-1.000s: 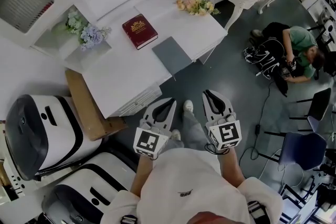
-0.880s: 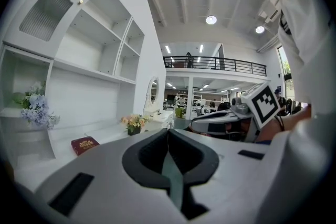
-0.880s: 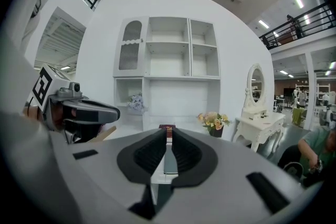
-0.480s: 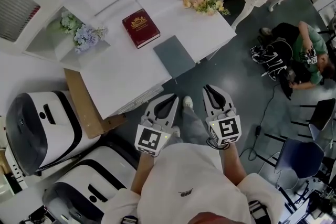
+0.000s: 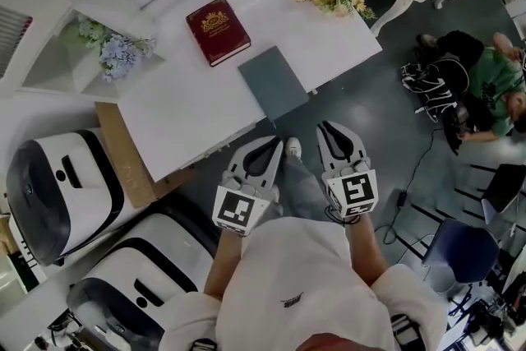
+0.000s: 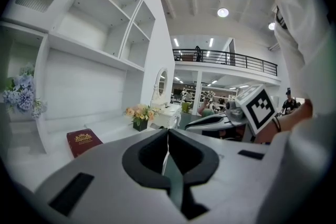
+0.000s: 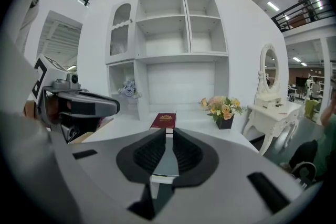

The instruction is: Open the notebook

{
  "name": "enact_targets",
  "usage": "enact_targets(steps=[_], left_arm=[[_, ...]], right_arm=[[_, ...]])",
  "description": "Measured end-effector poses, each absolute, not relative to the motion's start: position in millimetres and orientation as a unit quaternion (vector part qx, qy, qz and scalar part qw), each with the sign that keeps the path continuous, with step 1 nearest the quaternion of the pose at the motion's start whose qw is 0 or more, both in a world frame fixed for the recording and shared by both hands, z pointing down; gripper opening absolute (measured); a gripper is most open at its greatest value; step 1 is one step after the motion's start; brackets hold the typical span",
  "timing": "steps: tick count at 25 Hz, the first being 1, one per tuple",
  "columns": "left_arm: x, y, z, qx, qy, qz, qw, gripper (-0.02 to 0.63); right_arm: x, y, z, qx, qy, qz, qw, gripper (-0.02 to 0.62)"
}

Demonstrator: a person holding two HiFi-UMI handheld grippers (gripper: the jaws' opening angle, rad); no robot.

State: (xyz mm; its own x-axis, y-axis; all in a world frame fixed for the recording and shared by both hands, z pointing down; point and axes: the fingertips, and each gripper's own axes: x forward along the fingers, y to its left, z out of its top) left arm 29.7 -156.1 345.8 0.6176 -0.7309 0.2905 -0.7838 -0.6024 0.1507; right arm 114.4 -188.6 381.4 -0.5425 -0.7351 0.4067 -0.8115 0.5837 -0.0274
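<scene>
Reach decides the coming move: the flat grey rectangular notebook (image 5: 274,82) lies on the white surface (image 5: 181,107) straight ahead of both tongs, its long axis running away from the person and its near corner at the surface's front edge. The left tongs (image 5: 271,150) and right tongs (image 5: 327,131) hang just short of that edge, both clenched on nothing, the left a shade nearer the corner. A dark red hardcover book (image 5: 217,30) sits farther back, apart from the notebook.
</scene>
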Motion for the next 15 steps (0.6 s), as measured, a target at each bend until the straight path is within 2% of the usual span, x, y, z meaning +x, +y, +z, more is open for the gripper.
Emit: enact_targets(steps=[15], left_arm=[[50, -203, 418, 0.884, -0.418, 0.127, 0.167, 0.000]], right_arm=[[118, -234, 457, 0.419, -0.870, 0.146, 0.216, 0.037]])
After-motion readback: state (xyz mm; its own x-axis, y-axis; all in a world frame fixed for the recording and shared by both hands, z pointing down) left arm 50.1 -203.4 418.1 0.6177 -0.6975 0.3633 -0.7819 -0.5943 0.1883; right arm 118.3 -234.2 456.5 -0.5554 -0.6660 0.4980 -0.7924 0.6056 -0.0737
